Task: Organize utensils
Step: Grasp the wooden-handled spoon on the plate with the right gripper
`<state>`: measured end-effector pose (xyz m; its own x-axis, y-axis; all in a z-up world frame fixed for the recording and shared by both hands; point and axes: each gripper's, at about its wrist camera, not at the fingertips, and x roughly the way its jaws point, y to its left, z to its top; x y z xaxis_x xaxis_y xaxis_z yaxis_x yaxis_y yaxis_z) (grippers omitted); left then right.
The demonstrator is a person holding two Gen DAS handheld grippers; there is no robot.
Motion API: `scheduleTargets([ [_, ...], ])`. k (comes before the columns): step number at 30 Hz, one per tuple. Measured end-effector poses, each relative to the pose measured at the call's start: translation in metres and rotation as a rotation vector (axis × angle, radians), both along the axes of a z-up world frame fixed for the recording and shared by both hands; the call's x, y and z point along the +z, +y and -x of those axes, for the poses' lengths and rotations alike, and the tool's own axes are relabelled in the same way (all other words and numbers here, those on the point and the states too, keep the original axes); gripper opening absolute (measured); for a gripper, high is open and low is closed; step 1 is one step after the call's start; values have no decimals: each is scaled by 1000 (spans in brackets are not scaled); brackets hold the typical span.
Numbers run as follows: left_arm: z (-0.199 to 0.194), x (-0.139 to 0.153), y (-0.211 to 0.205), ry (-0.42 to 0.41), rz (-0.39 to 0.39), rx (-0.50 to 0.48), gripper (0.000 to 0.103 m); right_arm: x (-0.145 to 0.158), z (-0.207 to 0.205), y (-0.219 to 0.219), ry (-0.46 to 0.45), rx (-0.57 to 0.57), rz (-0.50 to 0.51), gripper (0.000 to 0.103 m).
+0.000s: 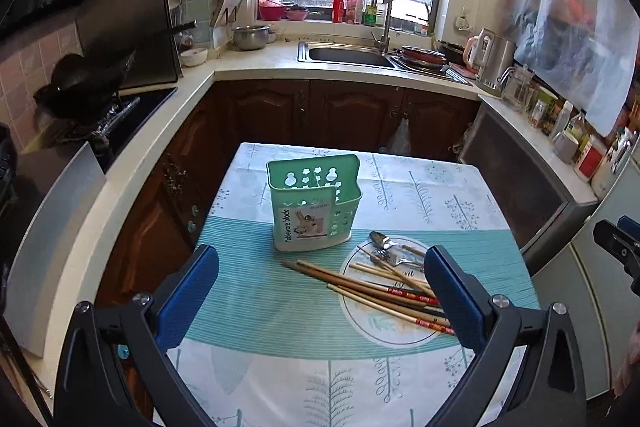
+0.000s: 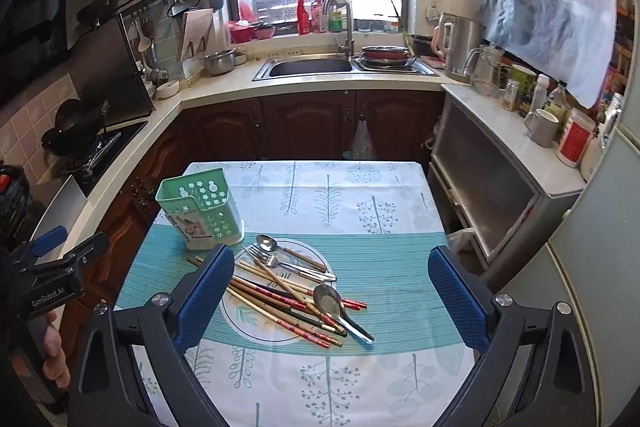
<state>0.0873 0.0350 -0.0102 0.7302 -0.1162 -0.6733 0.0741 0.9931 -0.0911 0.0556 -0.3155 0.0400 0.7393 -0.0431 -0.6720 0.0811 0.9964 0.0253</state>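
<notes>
both grippers, left gripper (image 1: 320, 291) and right gripper (image 2: 332, 291), are wide and hold nothing; ahead of them chopsticks (image 2: 280, 303) and spoons (image 2: 340, 311) lie beside green holder (image 1: 314, 203) on desk (image 2: 360, 195).

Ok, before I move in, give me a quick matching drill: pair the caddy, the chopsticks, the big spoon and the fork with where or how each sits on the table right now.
Things:
1. green caddy
2. chopsticks
3. large spoon
4. fork

States:
A. loose crisscrossed pile on the cloth
B. upright, nothing seen inside, left of the pile
C. bowl lying across the chopsticks, nearest the right gripper's camera
D. flat, just beyond the pile, by a smaller spoon

Pairs: 1-B, 2-A, 3-C, 4-D
</notes>
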Motion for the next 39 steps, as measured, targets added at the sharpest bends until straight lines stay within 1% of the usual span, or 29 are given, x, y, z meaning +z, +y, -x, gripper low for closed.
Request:
scheduleTargets([
  [2, -12, -4, 0, 15, -1, 1, 100, 2, -14, -3, 13, 12, 35, 92],
  [4, -24, -12, -1, 38, -17, 5, 96, -5, -33, -5, 43, 27, 71, 84],
  [6, -38, -25, -4, 76, -28, 1, 92, -19, -54, -9, 100, 50, 66, 77],
  [7, -45, -31, -5, 94, -29, -4, 88, -29, -65, -12, 137, 65, 51, 75],
  [8, -52, -40, -7, 119, -31, -10, 80, -38, -74, -15, 168, 78, 35, 74],
  [9, -59, -50, -10, 144, -35, -19, 75, -50, -83, -17, 198, 86, 20, 72],
  [10, -65, -60, -12, 170, -41, -28, 63, -59, -90, -19, 225, 87, 9, 71],
  [11, -72, -69, -15, 197, -49, -33, 56, -70, -96, -21, 243, 91, 0, 70],
  [14, -91, -104, -21, 286, -58, -37, 46, -107, -111, -28, 303, 99, -26, 70],
  [15, -96, -115, -21, 314, -52, -36, 44, -119, -117, -32, 328, 111, -42, 69],
  [17, -105, -134, -20, 359, -32, -29, 34, -139, -125, -34, 359, 118, -51, 66],
  [18, -110, -145, -19, 389, -22, -20, 31, -147, -129, -36, 371, 124, -53, 65],
  [20, -119, -162, -18, 439, -1, -4, 15, -161, -134, -37, 393, 130, -53, 63],
  [21, -122, -170, -17, 457, 5, 6, 12, -167, -137, -36, 398, 137, -55, 63],
  [24, -131, -192, -13, 507, 34, 48, 11, -181, -153, -29, 404, 161, -47, 62],
  [25, -134, -197, -12, 519, 45, 59, 11, -182, -158, -25, 407, 169, -42, 62],
  [30, -146, -220, -4, 596, 153, 126, 11, -194, -195, -2, 424, 241, -9, 60],
  [33, -153, -225, -1, 626, 183, 168, 11, -206, -220, 18, 444, 298, 20, 59],
  [37, -158, -227, -3, 635, 193, 203, 11, -226, -247, 42, 479, 374, 63, 51],
  [39, -160, -227, -7, 637, 196, 200, 11, -236, -256, 51, 494, 403, 88, 49],
])
